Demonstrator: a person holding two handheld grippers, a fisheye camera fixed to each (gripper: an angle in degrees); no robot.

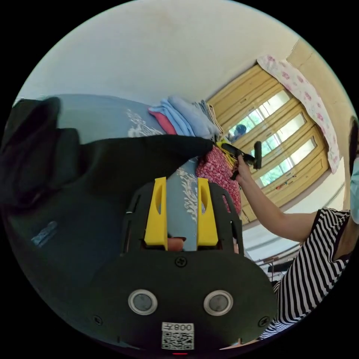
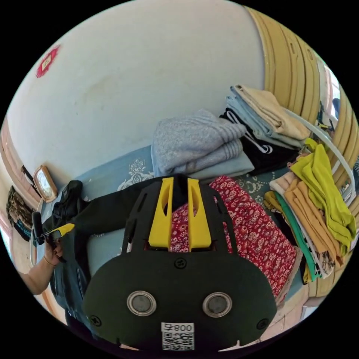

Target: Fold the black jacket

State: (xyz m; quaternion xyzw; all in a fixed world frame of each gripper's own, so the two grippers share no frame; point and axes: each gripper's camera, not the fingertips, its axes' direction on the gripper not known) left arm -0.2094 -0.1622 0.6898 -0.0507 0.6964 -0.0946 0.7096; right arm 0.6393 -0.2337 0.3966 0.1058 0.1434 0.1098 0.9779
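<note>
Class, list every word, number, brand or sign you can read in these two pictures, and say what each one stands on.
Nothing reads clearly enough to quote.
Sticker on the left gripper: code square and short characters, too small to trust.
Sticker on the right gripper: the same.
Pale patch on the black jacket: blurred.
Red ornament on the wall: too small.
Clock: numerals too small.

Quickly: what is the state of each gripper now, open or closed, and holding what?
Left gripper: open, holding nothing, above the black jacket.
Right gripper: jaws close around the jacket's sleeve end; firm grip cannot be told.
</note>
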